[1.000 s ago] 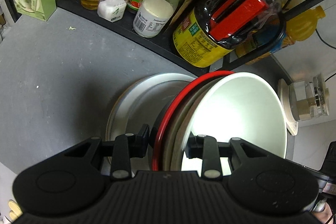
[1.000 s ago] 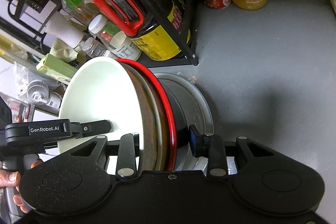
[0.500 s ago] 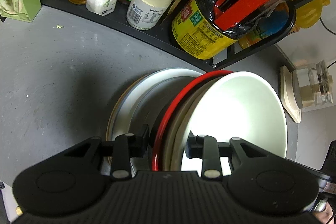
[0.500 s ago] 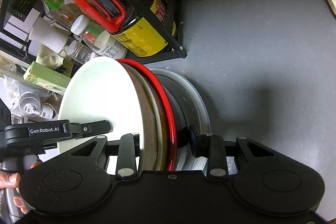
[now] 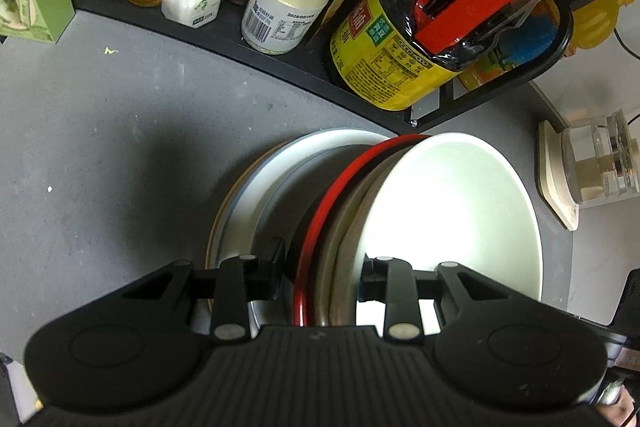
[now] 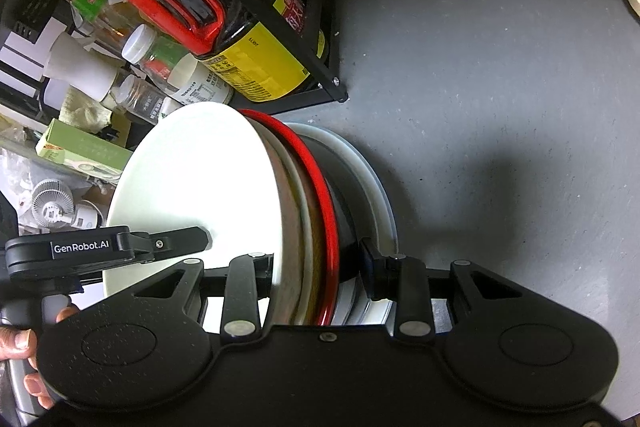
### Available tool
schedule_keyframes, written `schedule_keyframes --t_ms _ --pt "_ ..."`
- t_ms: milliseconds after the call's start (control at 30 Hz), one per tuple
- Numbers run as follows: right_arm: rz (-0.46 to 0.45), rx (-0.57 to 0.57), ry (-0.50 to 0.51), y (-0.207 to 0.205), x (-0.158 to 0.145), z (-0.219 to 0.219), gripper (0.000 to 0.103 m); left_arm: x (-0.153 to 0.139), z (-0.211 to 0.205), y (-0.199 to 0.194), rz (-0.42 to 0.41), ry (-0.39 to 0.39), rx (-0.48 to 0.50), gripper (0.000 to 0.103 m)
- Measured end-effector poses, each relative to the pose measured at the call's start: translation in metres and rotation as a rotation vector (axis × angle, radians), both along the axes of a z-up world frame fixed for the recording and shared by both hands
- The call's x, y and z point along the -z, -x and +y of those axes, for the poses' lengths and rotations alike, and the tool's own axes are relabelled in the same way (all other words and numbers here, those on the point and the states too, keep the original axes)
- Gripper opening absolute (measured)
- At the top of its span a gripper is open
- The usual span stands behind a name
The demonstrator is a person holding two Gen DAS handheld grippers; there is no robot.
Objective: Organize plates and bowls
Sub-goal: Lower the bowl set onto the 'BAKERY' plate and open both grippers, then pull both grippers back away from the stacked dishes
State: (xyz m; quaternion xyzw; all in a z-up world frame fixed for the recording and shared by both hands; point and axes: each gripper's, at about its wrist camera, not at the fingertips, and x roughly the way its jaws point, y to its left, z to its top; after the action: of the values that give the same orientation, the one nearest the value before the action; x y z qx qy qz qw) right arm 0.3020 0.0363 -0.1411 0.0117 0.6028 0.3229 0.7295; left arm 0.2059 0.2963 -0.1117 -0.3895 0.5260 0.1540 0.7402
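A: Task thing first. Nested stack of bowls [image 5: 400, 219]: white one innermost, a tan-rimmed one, then a red-rimmed one, black outside. Lifted, mouth roughly level, held over the white plates [image 5: 256, 195] lying on the grey counter [image 5: 100, 131].

B: Who's got it?

A: Both. Left gripper [image 5: 322, 275] straddles the near rim, one finger inside the white bowl, one outside on the black wall. Jaws narrow, clamped on the rims. Right gripper [image 6: 316, 267] same thing on the opposite rim. You can see the other gripper's finger lying across the white bowl's inside in the right wrist view.

B: Relation that matters?

A: The stack hangs between the two grippers, and the plates sit directly below, slightly toward the left side in the left view. My guess: straight down seats it on the plates.

B: Surroundings?

A: Condiment rack [image 5: 420, 115] just behind the plates, soy bottle [image 5: 384, 59] closest. Keep the far rim off it.
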Motion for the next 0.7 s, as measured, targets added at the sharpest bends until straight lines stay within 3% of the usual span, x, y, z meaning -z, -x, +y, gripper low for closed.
schedule_keyframes --t_ms 133,267,400,467,533,600,700 --pt "-0.019 0.009 -0.029 0.0 -0.004 -0.003 0.039 -0.008 0.001 -0.003 -0.01 -0.047 0.021 0.031" --pt "-0.073 0.021 -0.063 0.003 -0.021 -0.01 0.054 -0.019 0.001 -0.004 -0.014 -0.092 0.043 0.035" --pt "-0.165 0.046 -0.048 0.011 -0.04 -0.021 0.063 -0.032 -0.003 0.0 -0.05 -0.138 0.065 0.041" --pt "-0.201 0.064 -0.044 0.015 -0.047 -0.028 0.064 -0.038 -0.006 0.001 -0.064 -0.157 0.076 0.049" --pt "-0.234 0.082 -0.038 0.019 -0.054 -0.035 0.071 -0.045 -0.01 0.002 -0.081 -0.173 0.091 0.054" --pt "-0.278 0.109 -0.037 0.025 -0.062 -0.043 0.084 -0.051 -0.014 0.002 -0.104 -0.184 0.114 0.058" --pt "-0.317 0.161 -0.036 0.03 -0.068 -0.057 0.087 -0.061 -0.021 0.0 -0.138 -0.208 0.147 0.064"
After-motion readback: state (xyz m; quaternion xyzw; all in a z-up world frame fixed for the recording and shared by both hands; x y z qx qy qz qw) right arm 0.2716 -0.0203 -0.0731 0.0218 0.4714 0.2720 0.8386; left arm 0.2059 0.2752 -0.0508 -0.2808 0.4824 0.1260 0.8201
